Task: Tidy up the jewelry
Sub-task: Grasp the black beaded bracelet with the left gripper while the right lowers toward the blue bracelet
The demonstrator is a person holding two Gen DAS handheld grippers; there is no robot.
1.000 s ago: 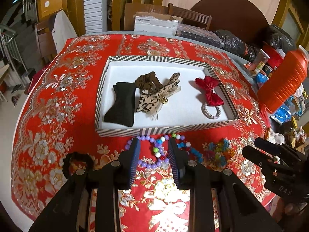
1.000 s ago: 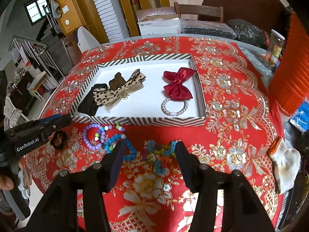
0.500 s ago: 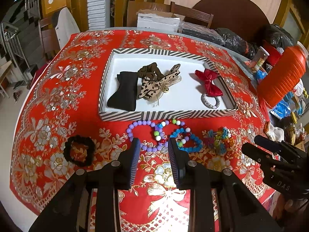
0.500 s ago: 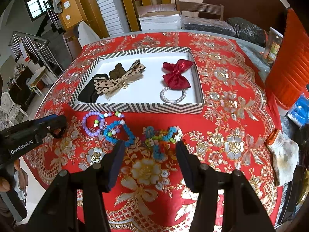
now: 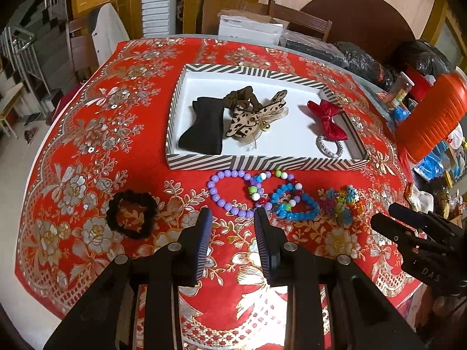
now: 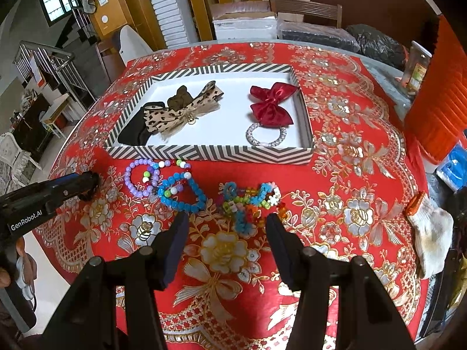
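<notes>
Covering most of both frames, a red tablecloth (image 5: 87, 145) with gold and silver flowers carries a shallow striped tray (image 5: 262, 163) with a white floor, upper centre in both views. Inside it lie a black bow (image 5: 204, 129) at the left, a leopard-print bow (image 5: 251, 119) overlapping a brown scrunchie (image 5: 240, 96), then a dark red satin bow (image 6: 271, 105) with a sparkly silver hair tie (image 6: 267, 134) just below it. Along the tray's near wall, on the cloth, sit a lilac bead bracelet (image 5: 230, 189), a blue bead bracelet (image 5: 294, 204) tangled with a multicoloured one, and a heap of mixed-colour beads (image 6: 251, 201); a black scrunchie (image 5: 131, 218) lies apart at the left. The left gripper (image 5: 230, 224) and right gripper (image 6: 226, 224) hover released above the cloth, nothing between their pads.
</notes>
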